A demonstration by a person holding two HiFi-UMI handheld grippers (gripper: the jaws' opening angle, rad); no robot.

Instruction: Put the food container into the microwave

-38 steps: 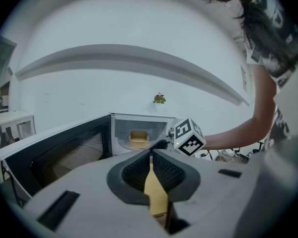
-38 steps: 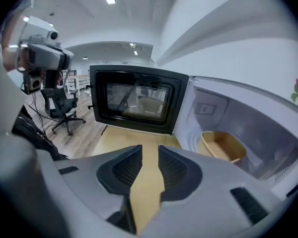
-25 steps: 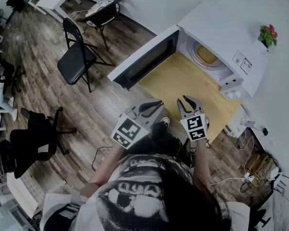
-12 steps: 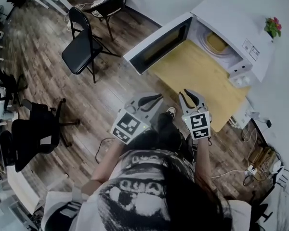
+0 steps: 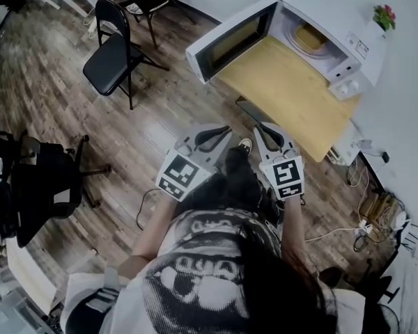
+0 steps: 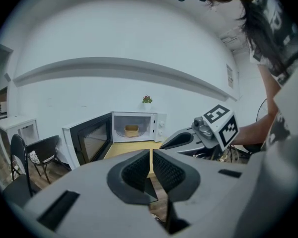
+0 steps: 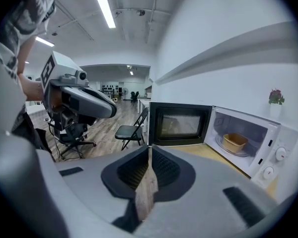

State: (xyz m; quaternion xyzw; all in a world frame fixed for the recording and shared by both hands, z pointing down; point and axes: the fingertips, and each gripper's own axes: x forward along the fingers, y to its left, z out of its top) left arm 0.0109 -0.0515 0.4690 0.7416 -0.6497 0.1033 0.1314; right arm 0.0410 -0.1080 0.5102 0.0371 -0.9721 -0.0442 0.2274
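A tan food container [image 5: 311,37] sits on the turntable inside the white microwave [image 5: 334,5], whose door [image 5: 230,40] stands swung wide to the left. It also shows in the left gripper view as the container [image 6: 131,129] and in the right gripper view as the container [image 7: 235,142]. The microwave rests at the back of a wooden table [image 5: 292,96]. My left gripper [image 5: 219,132] and right gripper [image 5: 265,132] hang side by side over the floor, short of the table's front edge. Both are shut and hold nothing: left gripper [image 6: 151,155], right gripper [image 7: 149,152].
A black folding chair [image 5: 111,65] stands left of the microwave door. An office chair [image 5: 45,186] is at the far left. A small potted plant [image 5: 380,16] tops the microwave. Cables [image 5: 355,186] trail on the floor right of the table.
The microwave and table have slid up and away in the head view as the person drew back. Both grippers stayed shut and empty, side by side.
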